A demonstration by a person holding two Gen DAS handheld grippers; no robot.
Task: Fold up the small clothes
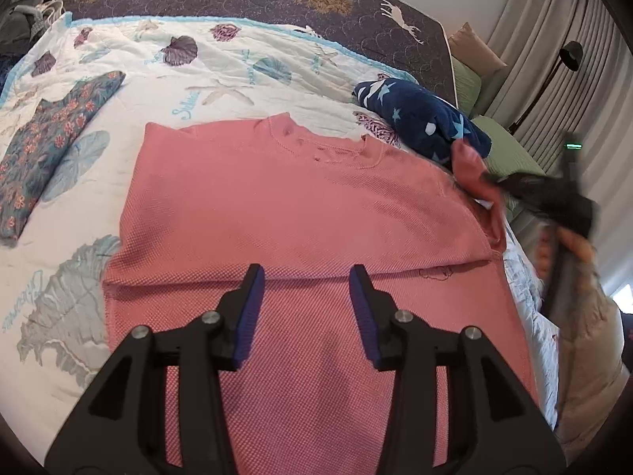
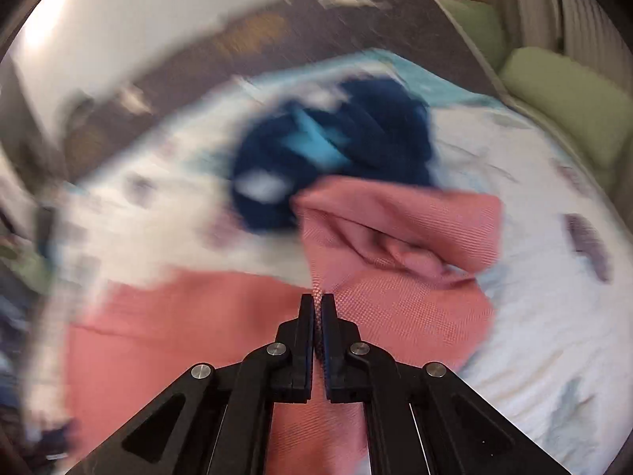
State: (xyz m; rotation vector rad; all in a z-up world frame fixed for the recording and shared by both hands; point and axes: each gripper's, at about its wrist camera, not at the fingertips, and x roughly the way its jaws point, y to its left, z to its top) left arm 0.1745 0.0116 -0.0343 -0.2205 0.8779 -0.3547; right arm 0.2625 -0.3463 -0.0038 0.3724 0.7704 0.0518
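Note:
A pink knit shirt [image 1: 300, 206] lies flat on the bed, neckline at the far side, with a fold line across its lower part. My left gripper [image 1: 306, 277] hovers over that lower part, its jaws open with nothing between them. At the shirt's right edge my right gripper [image 1: 494, 182], held by a hand, is shut on the right sleeve [image 1: 470, 166] and holds it lifted. In the right wrist view the gripper [image 2: 317, 297] pinches pink fabric between its fingertips, and the sleeve [image 2: 395, 233] bunches up ahead of it.
A crumpled navy garment with stars [image 1: 423, 118] lies just beyond the lifted sleeve. A folded floral garment [image 1: 43, 146] rests at the left on the seashell quilt [image 1: 237, 75]. Green pillows [image 2: 573, 111], a floor lamp [image 1: 569, 55] and curtains line the right side.

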